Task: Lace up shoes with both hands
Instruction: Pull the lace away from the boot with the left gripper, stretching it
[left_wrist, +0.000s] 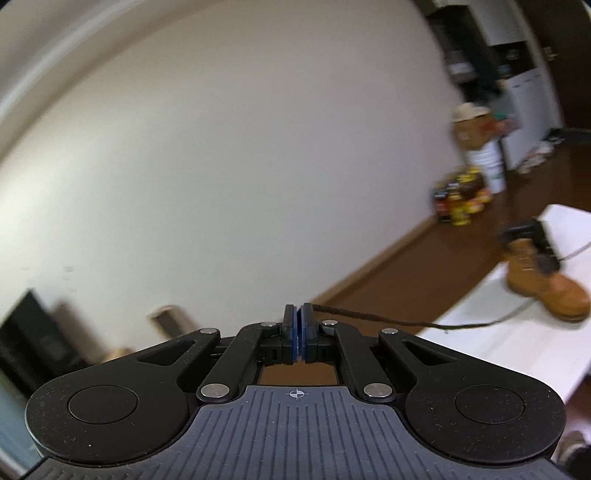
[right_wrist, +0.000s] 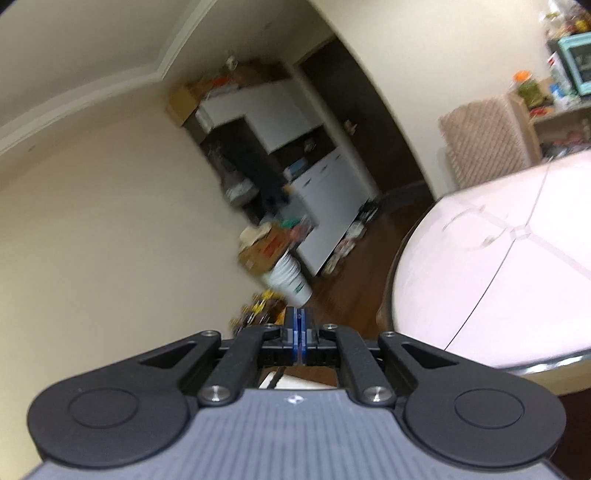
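In the left wrist view, a black cabinet (left_wrist: 26, 332) stands blurred against the cream wall (left_wrist: 221, 166) at the far left. At bottom centre the left hand-held gripper (left_wrist: 297, 325) is clenched, its blue pads pressed together on the end of a dark lace (left_wrist: 369, 317). From the pads the lace runs rightward, out over the brown floor (left_wrist: 388, 273) and across the edge of the white tabletop (left_wrist: 498, 350), toward a tan boot (left_wrist: 543, 284). The boot stands upright on the tabletop at the right edge of the picture, its toe pointing right and its dark collar on top. A second, paler strand (left_wrist: 576, 251) leaves the boot's upper part and goes off to the right. Behind, a cluster of dark bottles (left_wrist: 461, 199) and a white bucket (left_wrist: 487, 162) sit on the floor by the wall.

In the right wrist view, the wall fills the left side; a white bucket (right_wrist: 290, 280) and cardboard boxes stand on the floor at centre. The right hand-held gripper (right_wrist: 298, 328) is clenched too; whether anything is pinched between its pads I cannot tell. A thin dark line (right_wrist: 491, 280) crosses the round white tabletop (right_wrist: 461, 266) at the right. The boot is not in this view.
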